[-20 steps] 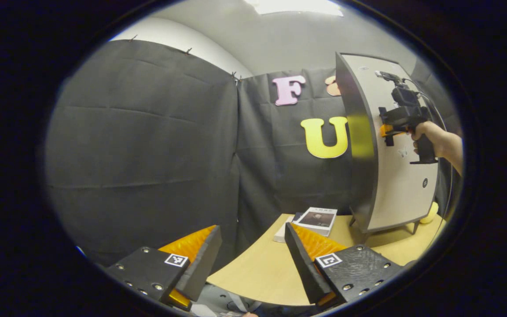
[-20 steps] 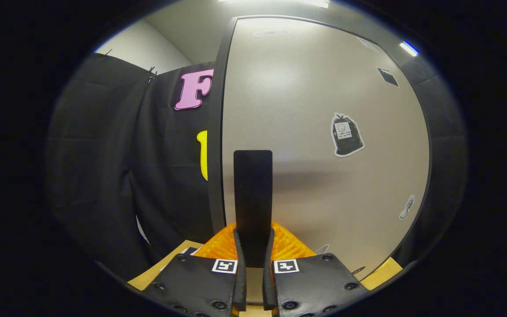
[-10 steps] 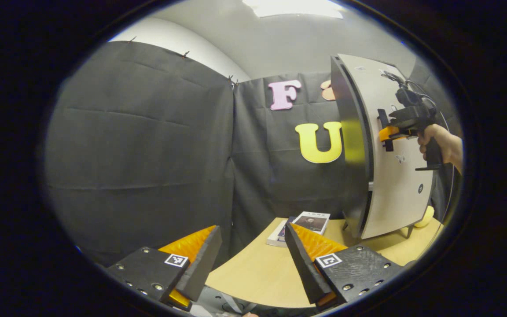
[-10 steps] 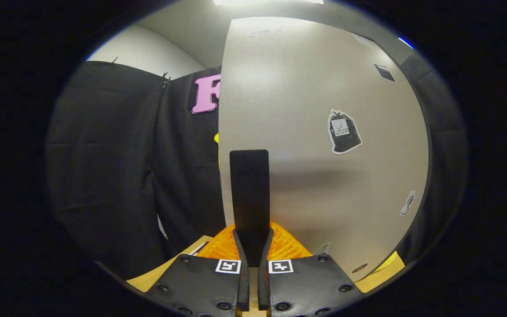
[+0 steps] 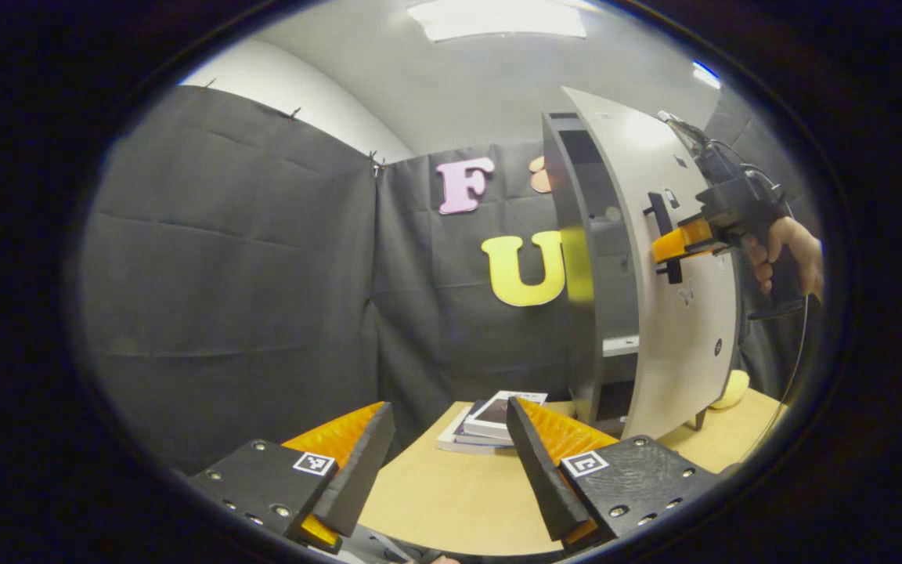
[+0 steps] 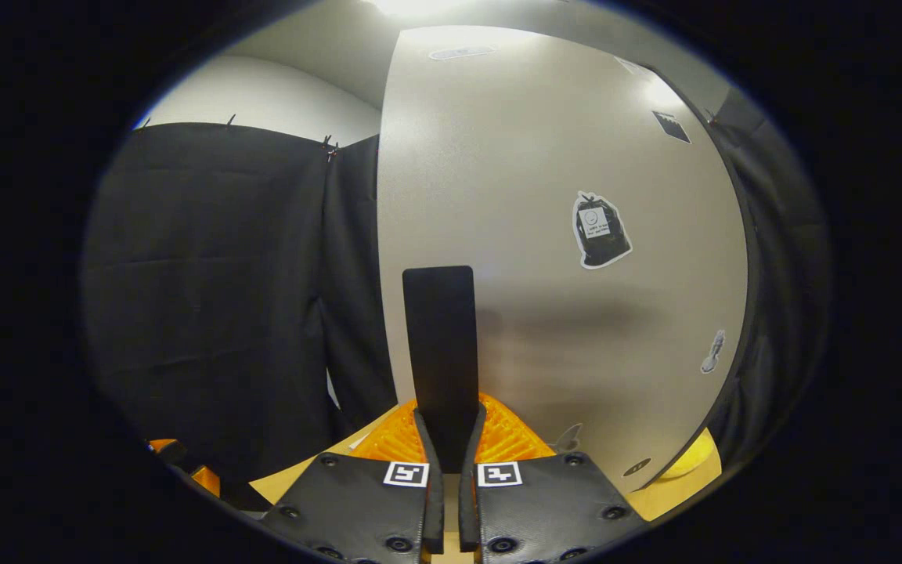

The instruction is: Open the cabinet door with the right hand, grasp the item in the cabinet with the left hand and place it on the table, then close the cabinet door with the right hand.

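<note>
Right gripper point(image 6: 445, 439) fingers clamped on door handle point(image 6: 439, 345) — cabinet door point(image 5: 674, 313) ajar; left gripper point(image 5: 447, 462) fingers apart, apparently empty.

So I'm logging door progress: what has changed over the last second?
The cabinet door has swung further open, pulled by the right tongs, which stay shut on its black handle; the cabinet interior and a shelf now show. The left tongs stay open and empty above the table; the books lie unmoved.

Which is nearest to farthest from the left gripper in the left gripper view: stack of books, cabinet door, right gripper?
1. Stack of books, on the table just beyond the left gripper.
2. Cabinet door, ajar, to the right.
3. Right gripper, up on the door's handle.
</note>
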`<control>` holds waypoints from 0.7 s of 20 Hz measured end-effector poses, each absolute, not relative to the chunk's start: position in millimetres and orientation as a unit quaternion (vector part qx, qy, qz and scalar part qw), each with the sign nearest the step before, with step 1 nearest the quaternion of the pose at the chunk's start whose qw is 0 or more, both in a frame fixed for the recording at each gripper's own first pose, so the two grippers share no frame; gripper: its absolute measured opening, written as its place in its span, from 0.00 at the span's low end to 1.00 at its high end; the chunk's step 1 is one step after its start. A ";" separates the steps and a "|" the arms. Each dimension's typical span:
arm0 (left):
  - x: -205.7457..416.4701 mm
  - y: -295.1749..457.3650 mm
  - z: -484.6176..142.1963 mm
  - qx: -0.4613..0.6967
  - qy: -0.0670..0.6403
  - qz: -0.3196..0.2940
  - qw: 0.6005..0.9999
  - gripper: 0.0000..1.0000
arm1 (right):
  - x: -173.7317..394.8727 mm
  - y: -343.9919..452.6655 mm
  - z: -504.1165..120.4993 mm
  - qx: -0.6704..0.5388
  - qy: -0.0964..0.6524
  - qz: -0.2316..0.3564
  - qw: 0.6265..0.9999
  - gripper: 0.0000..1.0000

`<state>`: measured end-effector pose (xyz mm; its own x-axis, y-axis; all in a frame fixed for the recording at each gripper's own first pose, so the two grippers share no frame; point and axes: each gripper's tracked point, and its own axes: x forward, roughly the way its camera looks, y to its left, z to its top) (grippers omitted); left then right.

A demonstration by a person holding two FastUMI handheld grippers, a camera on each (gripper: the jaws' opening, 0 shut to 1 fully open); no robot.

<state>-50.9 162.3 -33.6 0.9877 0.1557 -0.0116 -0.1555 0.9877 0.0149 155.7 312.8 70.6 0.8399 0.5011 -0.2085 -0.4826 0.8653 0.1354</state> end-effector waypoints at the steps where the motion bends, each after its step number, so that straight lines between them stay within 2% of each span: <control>1: -50.1 155.2 -29.2 0.009 0.004 0.074 0.997 0.87 | 150.5 310.3 72.7 0.041 0.121 0.263 0.956 0.07; 5: -46.7 124.9 -16.2 0.014 -0.006 0.056 0.998 0.89 | 140.1 301.3 74.6 0.045 0.126 0.284 0.949 0.08; 14: -41.2 51.4 0.8 0.014 -0.014 0.018 1.000 0.87 | 119.6 275.7 77.4 0.064 0.136 0.331 0.932 0.08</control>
